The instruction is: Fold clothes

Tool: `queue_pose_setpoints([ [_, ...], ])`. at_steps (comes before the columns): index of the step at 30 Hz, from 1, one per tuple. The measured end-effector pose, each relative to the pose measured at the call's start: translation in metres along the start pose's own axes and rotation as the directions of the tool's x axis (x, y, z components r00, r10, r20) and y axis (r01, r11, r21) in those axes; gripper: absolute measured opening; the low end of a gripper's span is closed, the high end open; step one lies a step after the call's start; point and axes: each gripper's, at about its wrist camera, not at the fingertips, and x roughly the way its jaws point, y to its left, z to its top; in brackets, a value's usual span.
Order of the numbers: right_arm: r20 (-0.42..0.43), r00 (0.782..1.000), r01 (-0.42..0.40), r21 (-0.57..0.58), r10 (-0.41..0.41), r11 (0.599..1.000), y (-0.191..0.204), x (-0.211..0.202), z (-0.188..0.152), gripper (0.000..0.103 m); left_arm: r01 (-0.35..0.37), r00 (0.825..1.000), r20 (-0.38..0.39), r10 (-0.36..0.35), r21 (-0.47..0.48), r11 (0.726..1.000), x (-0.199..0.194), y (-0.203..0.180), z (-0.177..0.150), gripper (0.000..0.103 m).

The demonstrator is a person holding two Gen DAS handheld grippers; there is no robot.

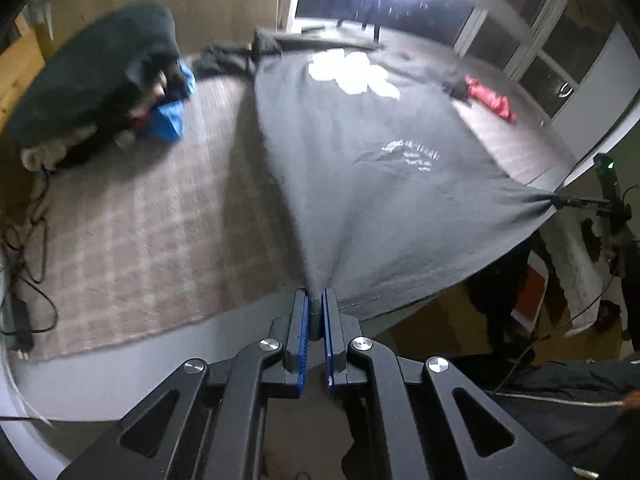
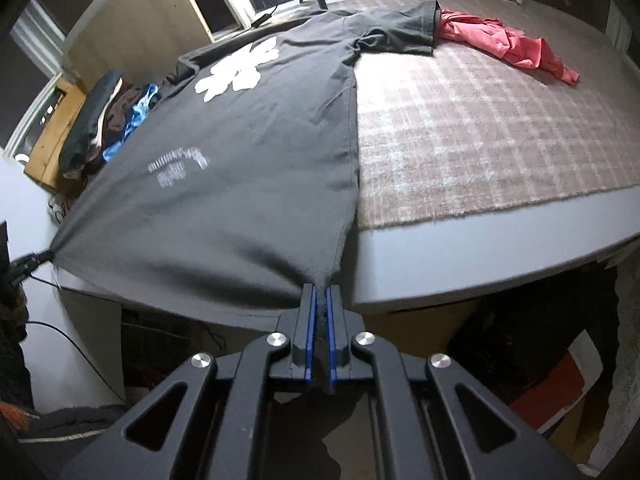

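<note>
My left gripper (image 1: 316,308) pinches one near corner of the T-shirt (image 1: 360,152), my right gripper (image 2: 320,300) the other; the hem hangs stretched between them, off the near edge of the bed (image 2: 480,264). The rest of the shirt lies on the blanket (image 2: 480,120), running away toward the window. Left of the shirt, a heap of clothes (image 1: 120,92). Right of it, at the far sleeve, a crumpled garment (image 2: 512,46) on the blanket. Cables (image 1: 28,264) trail at the bed's left edge
</note>
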Motion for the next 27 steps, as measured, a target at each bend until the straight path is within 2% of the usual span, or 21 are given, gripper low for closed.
queue_pose_setpoints([
  [4, -0.084, 0.996, 0.026, 0.011, -0.025, 1.000, -0.013, 0.036, -0.021, 0.005, -0.015, 0.997, -0.073, 0.014, -0.012, 1.000, 0.032, -0.001, -0.009, 0.006],
  [9, -0.147, 0.986, 0.075, 0.008, -0.073, 0.997, -0.018, 0.075, -0.028, 0.005, -0.019, 0.981, -0.193, 0.016, -0.013, 1.000, 0.085, -0.001, -0.024, 0.006],
  [11, -0.195, 0.978, 0.074, 0.013, -0.070, 0.997, -0.017, 0.078, -0.026, 0.006, -0.032, 0.970, -0.240, 0.028, -0.014, 0.999, 0.093, 0.000, -0.023, 0.009],
  [13, -0.178, 0.981, 0.080, 0.004, -0.078, 0.997, -0.014, 0.055, -0.017, 0.008, -0.048, 0.965, -0.259, 0.046, -0.001, 0.999, 0.084, 0.001, -0.021, 0.013],
  [15, -0.138, 0.986, 0.089, -0.014, -0.090, 0.996, -0.010, 0.025, -0.005, 0.008, -0.073, 0.971, -0.226, 0.077, 0.027, 0.997, 0.056, 0.004, -0.013, 0.013],
  [18, -0.015, 0.993, 0.118, -0.072, -0.120, 0.990, 0.004, -0.043, 0.033, 0.008, -0.125, 0.983, -0.134, 0.125, 0.014, 0.992, 0.003, 0.017, 0.010, 0.013],
  [20, 0.075, 0.987, 0.149, -0.127, -0.140, 0.981, 0.016, -0.088, 0.068, 0.016, -0.154, 0.987, -0.038, 0.154, 0.007, 0.988, -0.039, 0.024, 0.035, 0.013],
  [21, 0.121, 0.981, 0.167, -0.155, -0.149, 0.974, 0.023, -0.109, 0.087, 0.021, -0.172, 0.985, 0.003, 0.172, 0.010, 0.985, -0.052, 0.025, 0.050, 0.014],
  [22, 0.166, 0.973, 0.192, -0.185, -0.162, 0.964, 0.032, -0.127, 0.110, 0.032, -0.191, 0.981, 0.041, 0.190, 0.016, 0.981, -0.062, 0.026, 0.065, 0.015],
  [23, 0.203, 0.963, 0.220, -0.213, -0.177, 0.952, 0.039, -0.138, 0.131, 0.039, -0.210, 0.975, 0.079, 0.208, 0.021, 0.977, -0.073, 0.027, 0.081, 0.017],
  [27, 0.281, 0.936, 0.291, -0.279, -0.212, 0.915, 0.064, -0.149, 0.208, 0.039, -0.259, 0.951, 0.181, 0.250, 0.026, 0.966, -0.086, 0.027, 0.147, 0.020],
])
